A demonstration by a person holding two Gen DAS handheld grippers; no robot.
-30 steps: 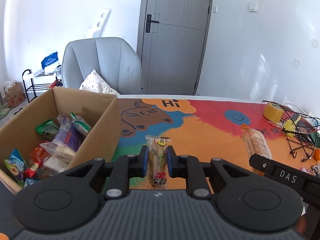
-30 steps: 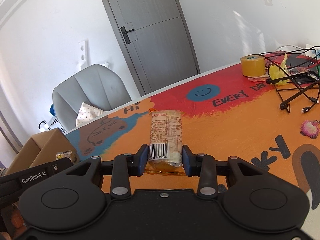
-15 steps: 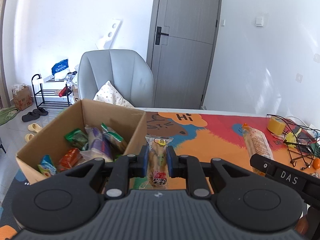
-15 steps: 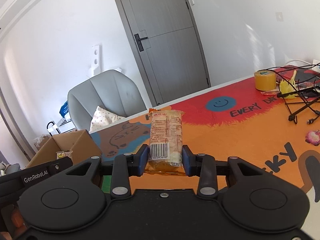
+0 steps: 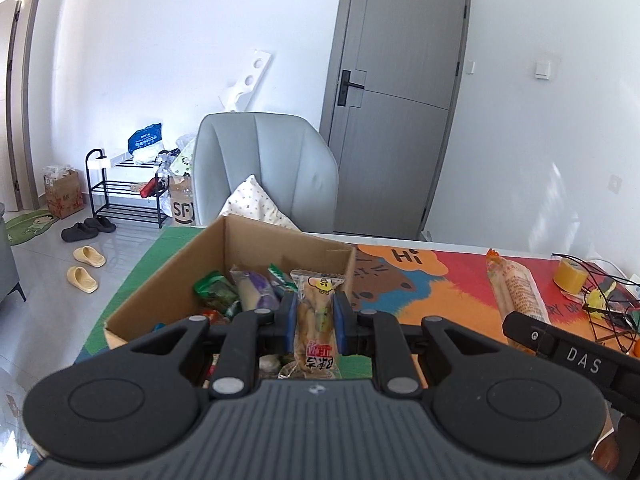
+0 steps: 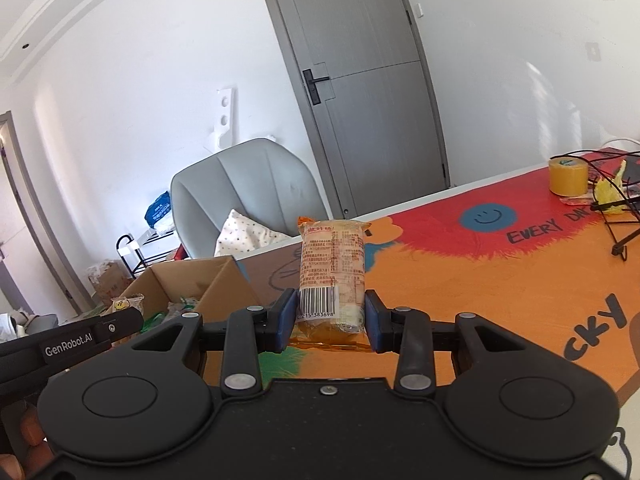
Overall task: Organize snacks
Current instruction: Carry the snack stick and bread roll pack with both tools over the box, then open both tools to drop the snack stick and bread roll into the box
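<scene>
Grippers are each clenching a wrapped snack, left gripper (image 5: 314,318) over the cardboard box (image 5: 256,242), right gripper (image 6: 330,316) trailing; early release risks missing the box.

Two handheld grippers, both matte black plastic: the left gripper (image 5: 314,322) has a ribbed grey housing, round side discs, silver screws and blue pads (image 5: 289,322). The right gripper (image 6: 326,320) matches, its body smooth black. White lettering reads "GenRobot.AI" on one side bar, "DAS" on the other.
</scene>
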